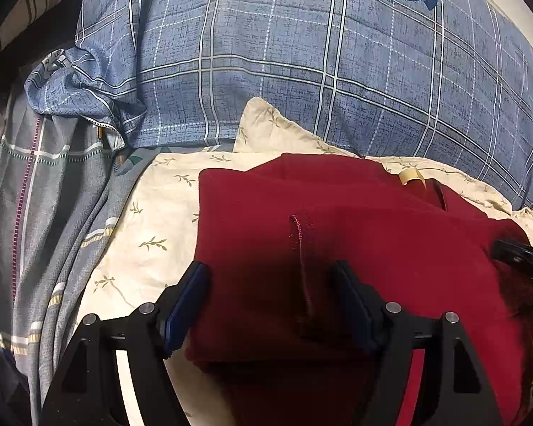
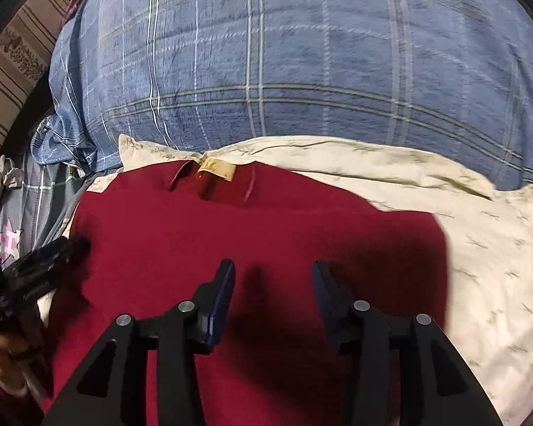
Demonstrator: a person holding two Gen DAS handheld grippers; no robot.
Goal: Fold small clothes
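Observation:
A dark red garment (image 1: 266, 213) lies folded on a cream leaf-print cloth (image 1: 152, 220). A hemmed edge (image 1: 302, 248) runs down its top layer. Its collar with a yellow label (image 2: 216, 169) points away from me. My left gripper (image 1: 270, 273) is open and empty, its jaws hovering over the garment's left part, astride the hem. My right gripper (image 2: 273, 271) is open and empty over the middle of the garment (image 2: 252, 227). The left gripper also shows at the left edge of the right wrist view (image 2: 46, 259), and the right gripper's tip shows at the right edge of the left wrist view (image 1: 515, 252).
A blue plaid duvet (image 1: 302, 53) bulges behind the cream cloth (image 2: 479, 248). A grey plaid sheet (image 1: 46, 195) lies to the left. A striped brown surface (image 2: 14, 60) stands at the far left.

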